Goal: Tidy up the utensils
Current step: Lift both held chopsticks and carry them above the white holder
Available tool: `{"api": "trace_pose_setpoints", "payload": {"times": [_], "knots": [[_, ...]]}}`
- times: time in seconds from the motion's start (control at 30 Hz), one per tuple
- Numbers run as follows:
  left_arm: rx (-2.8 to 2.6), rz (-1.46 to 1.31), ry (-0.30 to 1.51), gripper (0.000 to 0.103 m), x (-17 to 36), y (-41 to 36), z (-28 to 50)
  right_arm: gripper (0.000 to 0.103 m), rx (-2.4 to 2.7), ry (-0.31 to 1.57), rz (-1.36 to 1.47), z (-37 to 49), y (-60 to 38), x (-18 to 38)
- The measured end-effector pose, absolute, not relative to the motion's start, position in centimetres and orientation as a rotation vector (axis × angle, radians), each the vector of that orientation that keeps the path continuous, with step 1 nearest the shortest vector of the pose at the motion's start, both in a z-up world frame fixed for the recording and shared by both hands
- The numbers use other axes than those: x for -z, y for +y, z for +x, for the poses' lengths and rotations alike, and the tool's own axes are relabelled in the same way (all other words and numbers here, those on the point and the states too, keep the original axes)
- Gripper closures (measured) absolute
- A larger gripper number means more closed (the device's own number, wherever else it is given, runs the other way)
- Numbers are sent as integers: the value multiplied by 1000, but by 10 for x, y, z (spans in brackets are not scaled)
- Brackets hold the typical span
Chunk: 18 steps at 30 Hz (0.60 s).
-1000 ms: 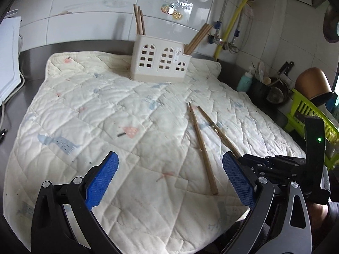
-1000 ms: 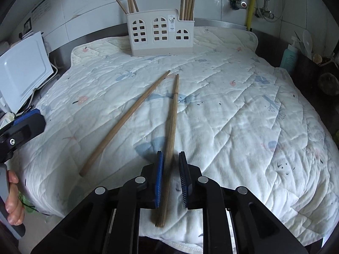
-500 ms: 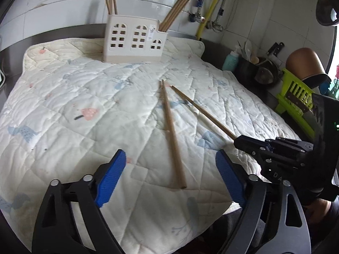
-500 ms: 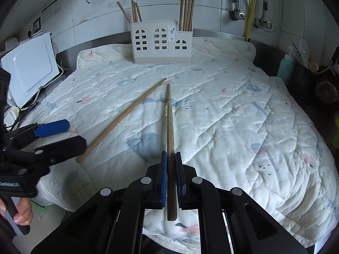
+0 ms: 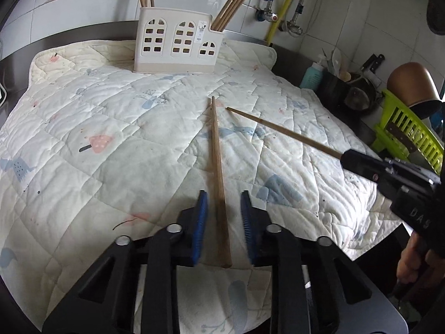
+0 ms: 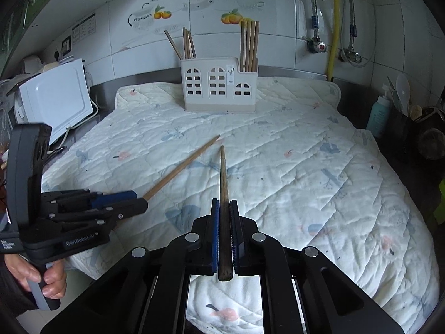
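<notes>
Quilted mat (image 5: 116, 128) covers the surface; right gripper (image 6: 224, 233) clamps one chopstick (image 6: 224, 194), left gripper (image 5: 224, 222) fingers closing around another chopstick (image 5: 217, 153), not yet touching, holder (image 6: 218, 89) at twelve o'clock.

Brightness: soft, even daylight in both views; the pale quilt (image 5: 116, 128) is bright but not washed out.
Light source: strongest at the far right edge of the left wrist view, behind the green rack (image 5: 408, 136).
Glare: broad sheen on the wall tiles (image 6: 278, 5) and on the steel worktop (image 6: 144, 76) rim.
Shadows: faint and soft-edged; a thin one lies beside the chopstick holder (image 5: 178, 44).
Blur: slight motion smear on the left tongs (image 5: 224, 222) pads; the right tongs (image 6: 224, 233) are sharp.
Distortion: heavy fisheye bending; the worktop edge curves, and corners fall to black vignette.
Focus: the centre is crisp, the margins soften.
</notes>
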<state>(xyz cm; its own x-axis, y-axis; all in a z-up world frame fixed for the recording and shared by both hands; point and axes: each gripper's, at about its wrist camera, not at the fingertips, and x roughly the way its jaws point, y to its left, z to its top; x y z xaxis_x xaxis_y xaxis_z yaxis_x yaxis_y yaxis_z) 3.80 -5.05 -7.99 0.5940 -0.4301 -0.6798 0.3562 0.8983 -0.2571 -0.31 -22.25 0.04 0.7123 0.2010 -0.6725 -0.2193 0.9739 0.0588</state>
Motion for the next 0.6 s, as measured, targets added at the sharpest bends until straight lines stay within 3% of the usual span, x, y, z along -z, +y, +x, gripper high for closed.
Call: {"api": "trace_pose_setpoints", "payload": {"times": [0.13,0.2,0.3,0.6], "knots": [[453,-78,820,85,82,-53,38,96,-239,723,-9,0,-228,-8],[439,-69,819,93,83,-52,40,96,-239,716,-11,1,-229,-10],[431,-72,817,97,83,-50,42,96,-242,710,-13,1,-228,-13],[417,-133,723,98,52,-36,42,96,-265,667,-14,4,-230,-41]]}}
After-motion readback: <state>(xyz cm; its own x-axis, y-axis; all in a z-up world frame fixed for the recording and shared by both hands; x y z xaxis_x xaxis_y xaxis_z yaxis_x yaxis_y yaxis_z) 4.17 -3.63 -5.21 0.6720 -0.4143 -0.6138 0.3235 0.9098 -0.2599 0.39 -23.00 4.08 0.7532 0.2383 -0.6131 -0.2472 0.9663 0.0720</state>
